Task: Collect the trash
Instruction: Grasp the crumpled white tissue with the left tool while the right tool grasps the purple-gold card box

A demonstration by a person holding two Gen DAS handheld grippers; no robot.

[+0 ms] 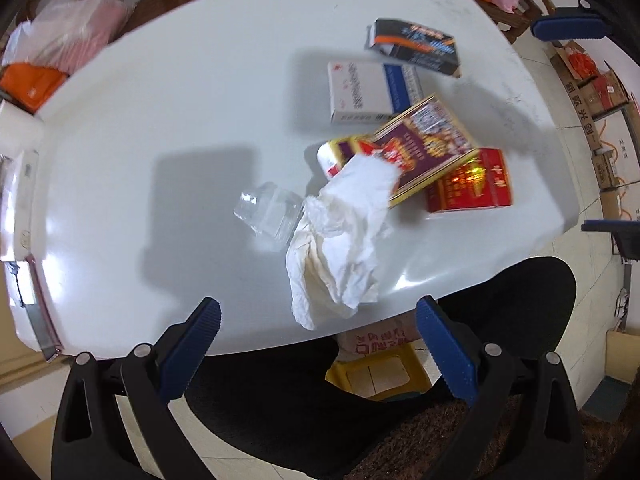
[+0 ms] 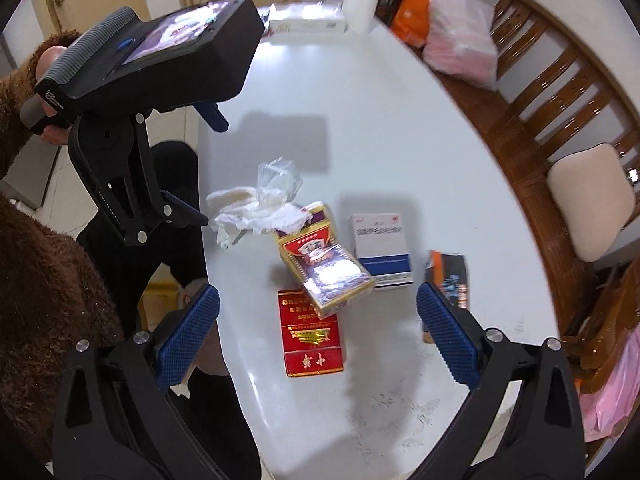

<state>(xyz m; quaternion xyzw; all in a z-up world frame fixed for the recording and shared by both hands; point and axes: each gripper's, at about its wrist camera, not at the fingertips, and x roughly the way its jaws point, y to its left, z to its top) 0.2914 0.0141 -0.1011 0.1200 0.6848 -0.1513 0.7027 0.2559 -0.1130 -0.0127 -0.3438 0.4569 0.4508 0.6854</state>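
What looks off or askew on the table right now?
The gold-and-purple box is tilted, one end propped on the red cigarette pack rather than lying flat. The crumpled tissue looks yellow-stained and overhangs the table edge. The black-and-orange box looks crushed. Both grippers are open and empty.

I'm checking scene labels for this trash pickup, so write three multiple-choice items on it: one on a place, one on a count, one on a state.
1. On what does the gold and purple box partly rest?
A. the red box
B. the clear plastic cup
C. the chair

2. How many boxes lie on the white table?
A. two
B. four
C. six

3. How does the left gripper stand?
A. open, holding nothing
B. shut on the tissue
C. shut on a box

Answers:
1 A: its end overlaps the red box.
2 B: gold, red, white and blue, black and orange.
3 A: its blue fingers stand apart near the crumpled tissue.
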